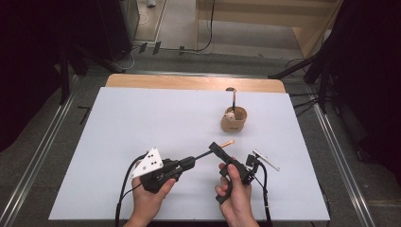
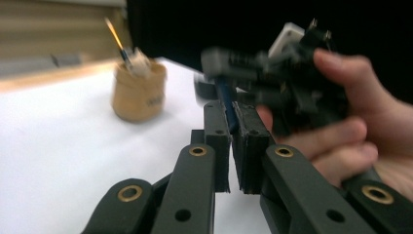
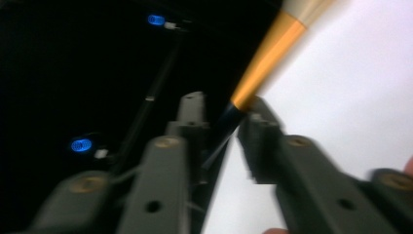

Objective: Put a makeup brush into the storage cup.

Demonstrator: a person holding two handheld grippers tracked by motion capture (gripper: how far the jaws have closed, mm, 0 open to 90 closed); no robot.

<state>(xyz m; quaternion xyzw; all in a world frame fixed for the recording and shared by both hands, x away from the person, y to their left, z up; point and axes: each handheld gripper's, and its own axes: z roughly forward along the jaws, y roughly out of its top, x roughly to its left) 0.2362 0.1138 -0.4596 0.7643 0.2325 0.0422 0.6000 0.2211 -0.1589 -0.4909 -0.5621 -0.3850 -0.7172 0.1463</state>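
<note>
Both grippers clamp one brush (image 1: 222,145) (dark handle, orange band). Left gripper (image 1: 204,153) holds its handle; right gripper (image 1: 218,150) grips nearer the tip, above the counter (image 1: 142,118).

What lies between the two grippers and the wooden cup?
Bare white tabletop in the high view. The left gripper and right gripper share a brush, apart from the wooden cup.

Table (image 1: 142,123): white top; bare wood strip along its far edge.
Floor (image 1: 42,142): grey, around the table on all sides.
Rails (image 1: 40,156): metal, on the floor left and right of the table.
Drapes (image 1: 42,38): black, left and right of the table.
Bench (image 1: 265,14): pale wood, beyond the table's far edge.
Cables (image 1: 208,33): on the floor behind the table.
</note>
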